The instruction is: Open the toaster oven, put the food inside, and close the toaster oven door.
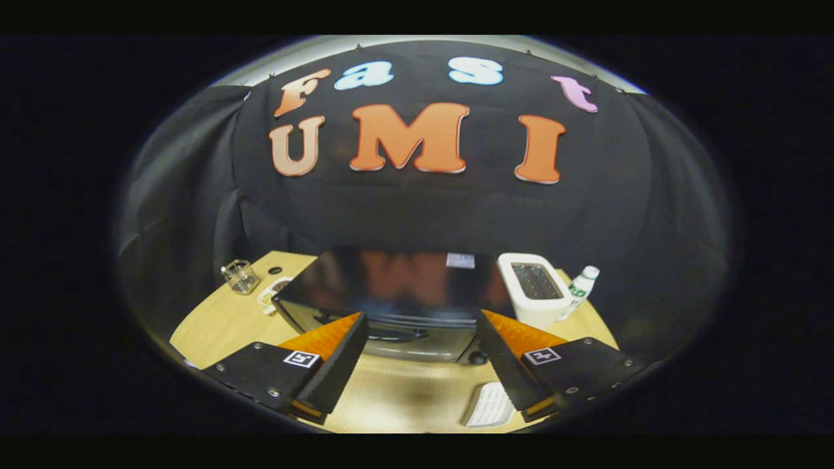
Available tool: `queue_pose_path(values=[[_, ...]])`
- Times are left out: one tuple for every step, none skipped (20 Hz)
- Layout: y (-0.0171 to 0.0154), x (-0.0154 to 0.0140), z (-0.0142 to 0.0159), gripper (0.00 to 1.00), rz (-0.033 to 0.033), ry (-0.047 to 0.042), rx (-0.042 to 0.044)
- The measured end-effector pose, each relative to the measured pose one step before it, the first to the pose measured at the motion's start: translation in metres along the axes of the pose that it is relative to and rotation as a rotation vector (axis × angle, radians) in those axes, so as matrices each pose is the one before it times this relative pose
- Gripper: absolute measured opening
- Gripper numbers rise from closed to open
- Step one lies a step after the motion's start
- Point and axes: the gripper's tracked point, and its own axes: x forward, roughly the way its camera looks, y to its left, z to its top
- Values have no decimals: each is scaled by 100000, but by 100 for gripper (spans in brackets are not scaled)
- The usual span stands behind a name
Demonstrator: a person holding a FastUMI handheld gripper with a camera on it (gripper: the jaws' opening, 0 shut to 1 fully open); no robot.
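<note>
The toaster oven [391,286] stands on the wooden table just beyond my fingers, seen from above, with a glossy black top and a silvery front. Its door looks shut, and the dark door handle [397,335] runs across the front between my fingers. My gripper [418,326] is open and holds nothing, hovering above the table in front of the oven. To the left of the oven, partly hidden behind it, lies a small white plate [273,293] with something brownish on it.
A white pop-up toaster [535,290] sits right of the oven, with a plastic bottle [580,286] beside it. A clear glass cup [240,277] stands at the table's [221,326] far left. A white ridged object [490,405] lies on the table under my right finger.
</note>
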Motion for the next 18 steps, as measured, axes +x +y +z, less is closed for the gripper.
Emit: queue_pose_path(values=[[-695,-881,1826,98,-954,-4453,-77],[-452,-675,1905,98,-773,-4352,303],[-532,-618,1852,98,-570,-4712,511],[-487,-622,1775,98,-283,-4714,440],[-613,-547,1633,98,-510,-4457,155],[-711,-494,1543,98,-855,-4198,377],[-631,-370,1631,98,-741,-3596,535],[-613,-330,1428,98,-1154,-3059,952],[-441,-193,1525,98,-714,-2730,934],[-426,-285,1557,98,-333,-2680,986],[-168,-115,1611,98,391,-3427,668],[-107,-73,1589,98,530,-3510,226],[-133,-160,1662,98,317,-3582,-563],[-106,-100,1532,98,204,-3382,-744],[49,-121,1309,97,222,-2694,-787],[222,-157,1058,97,517,-1968,-332],[196,-141,960,97,604,-1221,-312],[214,-260,757,97,603,-1379,-9]])
